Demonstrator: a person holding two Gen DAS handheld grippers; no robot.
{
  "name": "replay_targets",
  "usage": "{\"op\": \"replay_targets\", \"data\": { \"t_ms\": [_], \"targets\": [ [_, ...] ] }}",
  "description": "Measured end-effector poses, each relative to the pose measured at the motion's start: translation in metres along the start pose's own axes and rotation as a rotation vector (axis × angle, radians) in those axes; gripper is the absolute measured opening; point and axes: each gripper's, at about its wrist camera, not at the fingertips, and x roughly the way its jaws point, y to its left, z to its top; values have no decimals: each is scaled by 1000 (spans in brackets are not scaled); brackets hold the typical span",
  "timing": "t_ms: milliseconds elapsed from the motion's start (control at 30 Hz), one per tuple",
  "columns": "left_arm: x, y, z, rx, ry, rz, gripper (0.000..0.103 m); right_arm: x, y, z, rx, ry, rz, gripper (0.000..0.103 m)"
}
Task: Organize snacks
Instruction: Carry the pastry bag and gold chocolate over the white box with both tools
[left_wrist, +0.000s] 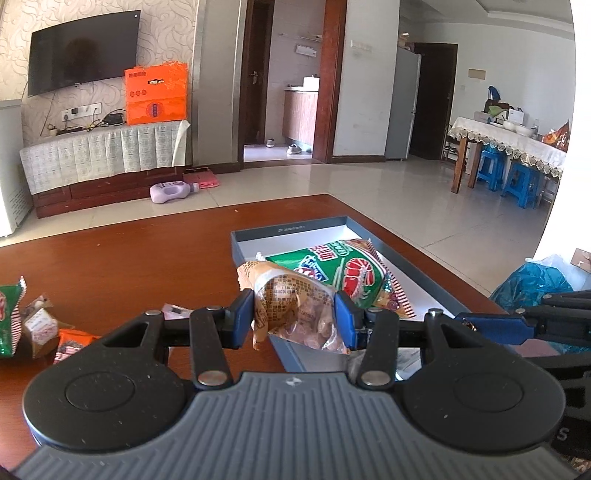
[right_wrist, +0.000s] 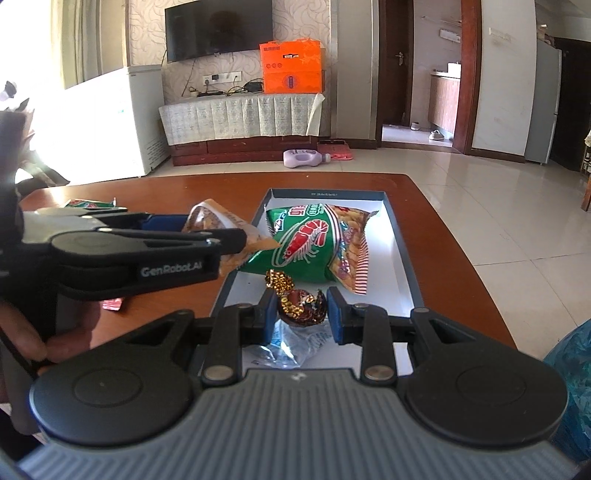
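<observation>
My left gripper (left_wrist: 294, 317) is shut on an orange-brown snack packet (left_wrist: 291, 306), held over the left rim of a grey box with a white floor (left_wrist: 291, 229). A green shrimp-chip bag (left_wrist: 345, 275) lies in the box. In the right wrist view the left gripper (right_wrist: 210, 230) comes in from the left with the packet (right_wrist: 214, 221), beside the green bag (right_wrist: 306, 243) in the box (right_wrist: 399, 258). My right gripper (right_wrist: 300, 312) holds a dark red and gold foil candy (right_wrist: 299, 304) between its pads, above the box's near end and a clear blue wrapper (right_wrist: 295, 345).
Several loose snacks lie on the brown table at the left (left_wrist: 40, 325), with a green bag's edge (left_wrist: 7, 317). A red wrapper (right_wrist: 111, 305) lies left of the box. A blue plastic bag (left_wrist: 532, 284) sits past the table's right edge.
</observation>
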Motion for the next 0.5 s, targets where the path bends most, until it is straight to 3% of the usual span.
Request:
{"op": "replay_targets", "data": {
  "t_ms": [500],
  "targets": [
    [37,-18,8,15,20,-33,53,1,-10,1,18,15,-4,32]
  ]
}}
